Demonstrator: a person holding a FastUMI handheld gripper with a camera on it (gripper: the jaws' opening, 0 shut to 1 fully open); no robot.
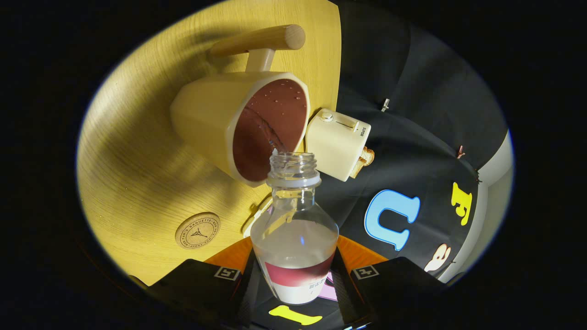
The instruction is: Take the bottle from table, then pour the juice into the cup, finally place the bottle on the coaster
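Note:
A clear plastic bottle (293, 229) with no cap and a red and white label sits between my two fingers, and my gripper (293, 279) is shut on it. The bottle is tipped, its mouth at the rim of the cream cup (215, 114). A thin stream of clear liquid runs from the mouth into the cup's dark red inside, where droplets cling. The cup has a wooden handle (259, 40) and stands on the wooden table (137, 174). A round cork coaster (197, 230) lies on the table, on the near side of the cup, beside the bottle.
A cream toaster (337, 142) with a slice of bread in it stands right behind the cup, near the table's edge. The booth's black cloth wall hangs beyond the table.

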